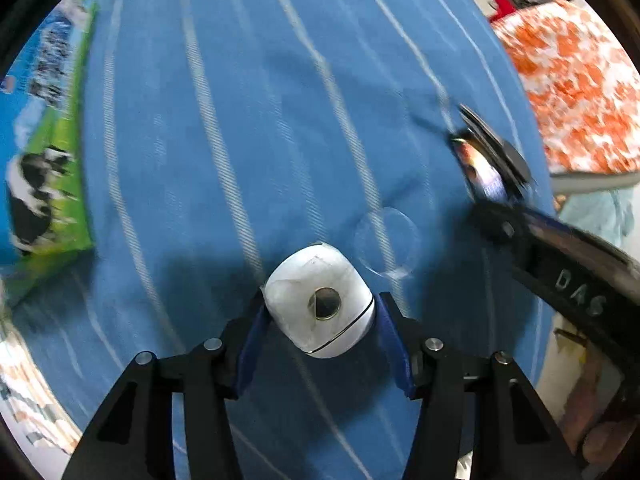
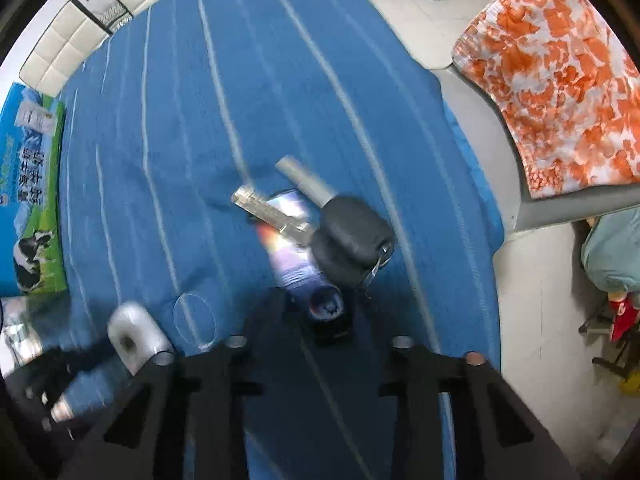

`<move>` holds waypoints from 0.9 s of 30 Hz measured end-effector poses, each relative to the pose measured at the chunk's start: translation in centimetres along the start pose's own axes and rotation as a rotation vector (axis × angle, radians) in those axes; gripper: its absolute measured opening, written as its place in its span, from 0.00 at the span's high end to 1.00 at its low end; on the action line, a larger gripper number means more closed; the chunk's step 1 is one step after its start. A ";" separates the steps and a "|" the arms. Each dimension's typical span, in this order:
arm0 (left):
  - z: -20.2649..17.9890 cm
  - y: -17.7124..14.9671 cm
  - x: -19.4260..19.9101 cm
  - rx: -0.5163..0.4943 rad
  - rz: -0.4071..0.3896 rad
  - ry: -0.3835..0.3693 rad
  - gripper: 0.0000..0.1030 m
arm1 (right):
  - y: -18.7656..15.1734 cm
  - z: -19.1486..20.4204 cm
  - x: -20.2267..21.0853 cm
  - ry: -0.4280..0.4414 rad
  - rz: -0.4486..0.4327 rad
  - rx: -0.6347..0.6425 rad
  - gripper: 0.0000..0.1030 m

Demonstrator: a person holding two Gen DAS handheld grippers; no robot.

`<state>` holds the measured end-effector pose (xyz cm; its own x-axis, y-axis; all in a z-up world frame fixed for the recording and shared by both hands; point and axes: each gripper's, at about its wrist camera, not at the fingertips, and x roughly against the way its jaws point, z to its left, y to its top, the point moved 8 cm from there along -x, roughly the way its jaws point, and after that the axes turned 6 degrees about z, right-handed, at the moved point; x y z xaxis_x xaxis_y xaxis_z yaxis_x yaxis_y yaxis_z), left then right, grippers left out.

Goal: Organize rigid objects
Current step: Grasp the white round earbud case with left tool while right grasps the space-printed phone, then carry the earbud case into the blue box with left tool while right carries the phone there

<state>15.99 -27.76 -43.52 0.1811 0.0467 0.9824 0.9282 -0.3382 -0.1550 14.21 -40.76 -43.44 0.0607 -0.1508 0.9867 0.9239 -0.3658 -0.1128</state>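
In the left wrist view, the left gripper (image 1: 320, 320) holds a white rounded plastic object with a dark round hole in its face (image 1: 320, 304); the two blue pads (image 1: 394, 344) press on its sides, low in the middle of the frame, above the blue cloth with thin white stripes (image 1: 240, 120). Just to the upper right of this object a thin clear disc (image 1: 386, 242) lies flat on the cloth. At the left edge of the frame stands a blue and green carton with a black and white cow picture (image 1: 40, 160). At the right edge the right gripper (image 1: 496, 216) comes in, blurred. In the right wrist view, the right gripper (image 2: 326, 312) is closed on a small cylinder with a colourful blue and orange label (image 2: 294, 256), in the lower middle of the frame. Near its far end lie a black car key fob (image 2: 352, 236), a grey tube (image 2: 304, 180) and a clear ribbed stick (image 2: 268, 212), touching one another in a small group. An orange and white patterned cloth (image 2: 560, 80) lies at the upper right.
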 end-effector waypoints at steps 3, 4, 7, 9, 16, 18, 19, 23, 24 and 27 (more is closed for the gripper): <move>1.5 0.8 0.6 0.041 -0.018 0.008 0.51 | -1.5 0.8 -0.2 0.070 0.062 0.030 0.71; 1.8 0.9 0.7 0.046 -0.022 0.012 0.51 | -1.7 0.6 0.0 0.075 0.059 0.021 0.71; 2.1 1.2 0.8 0.051 -0.029 0.012 0.51 | -1.2 -0.4 0.2 0.102 0.050 -0.050 0.68; 1.8 1.2 0.8 0.056 -0.031 0.006 0.51 | -0.4 -0.5 -0.2 0.110 0.052 -0.072 0.68; 2.8 1.3 0.4 0.050 -0.044 0.018 0.51 | 1.0 2.4 0.0 -0.137 0.009 0.026 0.74; 3.0 1.2 0.8 0.036 -0.054 0.035 0.51 | 0.7 2.9 0.0 -0.132 0.019 0.037 0.74; 3.0 1.2 1.0 0.030 -0.059 0.039 0.51 | 0.3 3.4 0.2 -0.116 0.027 0.040 0.74; 3.1 0.8 1.9 0.012 -0.080 0.045 0.52 | -1.0 4.6 1.3 -0.093 0.014 0.058 0.74; 3.1 0.6 2.2 0.011 -0.086 0.039 0.52 | -1.3 4.8 1.6 -0.088 0.011 0.061 0.74; 3.2 0.1 3.2 -0.002 -0.112 0.044 0.52 | -2.2 5.1 2.7 -0.077 -0.017 0.066 0.74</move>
<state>17.72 -24.58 -40.70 0.0616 0.0428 0.9972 0.9410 -0.3355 -0.0438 14.29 -35.71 -39.90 0.0711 -0.0732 0.9948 0.9478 -0.3058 -0.0902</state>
